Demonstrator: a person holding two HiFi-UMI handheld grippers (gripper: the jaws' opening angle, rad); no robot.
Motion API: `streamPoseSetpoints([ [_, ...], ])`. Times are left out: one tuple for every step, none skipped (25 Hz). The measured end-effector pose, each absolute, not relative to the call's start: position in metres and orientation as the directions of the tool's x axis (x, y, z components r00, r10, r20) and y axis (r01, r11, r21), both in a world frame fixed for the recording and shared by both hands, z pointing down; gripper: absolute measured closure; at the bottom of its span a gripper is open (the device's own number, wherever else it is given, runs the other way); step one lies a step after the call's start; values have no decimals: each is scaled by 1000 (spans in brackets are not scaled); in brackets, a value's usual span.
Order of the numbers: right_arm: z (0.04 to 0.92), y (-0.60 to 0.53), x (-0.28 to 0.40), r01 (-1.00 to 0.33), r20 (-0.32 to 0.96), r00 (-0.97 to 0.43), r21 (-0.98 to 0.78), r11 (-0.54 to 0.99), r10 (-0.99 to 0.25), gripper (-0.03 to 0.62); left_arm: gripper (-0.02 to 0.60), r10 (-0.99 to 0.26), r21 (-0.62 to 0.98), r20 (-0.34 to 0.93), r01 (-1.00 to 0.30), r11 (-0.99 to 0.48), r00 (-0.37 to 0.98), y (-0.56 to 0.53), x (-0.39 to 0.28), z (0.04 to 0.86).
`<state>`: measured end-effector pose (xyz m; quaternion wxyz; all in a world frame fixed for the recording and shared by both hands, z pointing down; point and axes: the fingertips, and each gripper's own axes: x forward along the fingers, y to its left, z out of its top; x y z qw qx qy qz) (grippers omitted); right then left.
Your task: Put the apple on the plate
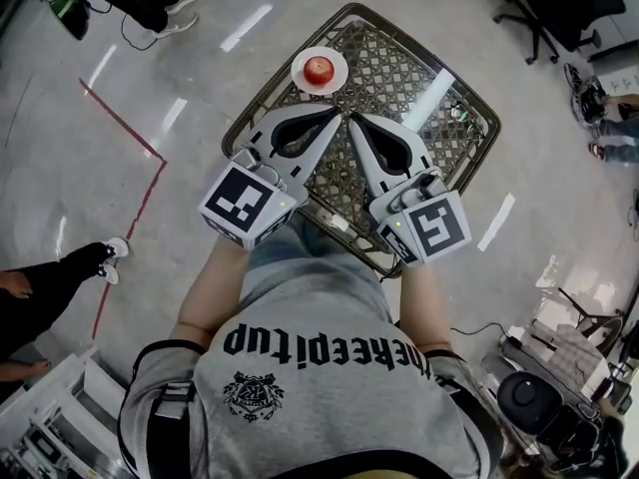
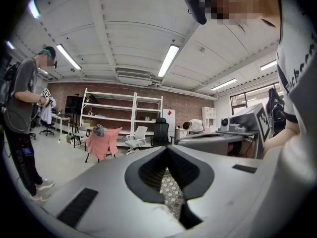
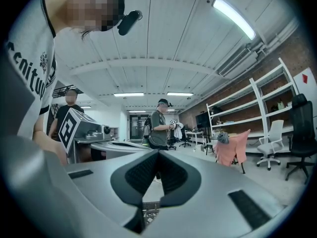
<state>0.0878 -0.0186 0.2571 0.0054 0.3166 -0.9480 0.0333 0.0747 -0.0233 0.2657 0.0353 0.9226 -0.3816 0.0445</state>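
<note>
Shirt: grey cotton T-shirt (image 1: 310, 367) with black lettering fills the bottom of the head view; bare forearms reach forward from it.
Left gripper: smooth grey plastic two-jaw gripper (image 1: 333, 114), with a white cube of black square markers at its rear, held over the table. Its jaws meet at the tips around a ribbed black teardrop hollow with nothing in it.
Right gripper: matching grey plastic two-jaw gripper (image 1: 354, 120) just beside the left one, tips nearly touching it. Its jaws are likewise together and hold nothing.
Table: dark metal table with a rounded-square lattice top (image 1: 399, 68) lies under both grippers.
Plate: small round white plate (image 1: 300, 71) sits at the table's far-left corner, just beyond the two tips and apart from them.
Apple: glossy round red apple (image 1: 319, 69) rests in the plate's middle.
Floor: shiny pale concrete floor (image 1: 60, 148) carries a thin red tape line (image 1: 128, 123) left of the table.
Beyond: black swivel chair (image 1: 534, 13) stands past the table's far-right side; white metal shelving (image 2: 121, 113) lines a brick wall (image 2: 104, 90), with a pink cloth (image 2: 101, 143) draped over a chair in front of it.
</note>
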Motion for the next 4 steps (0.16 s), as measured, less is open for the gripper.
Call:
streamPoseSetpoints([
  [258,-18,87,-600,32,-800,-59,798,-599,605,568,-703,30,109,-709,-705,703,-23,74,267],
  [259,-17,86,-598,33,-801,-59,799,-598,605,569,-704,29,109,-710,-703,702,-22,73,267],
  [259,-16,86,-597,33,-802,-60,800,-597,605,569,-705,29,110,-712,-702,700,-21,73,267],
  [258,-14,86,-596,34,-803,-60,800,-595,605,569,-706,29,111,-713,-701,699,-20,73,267],
])
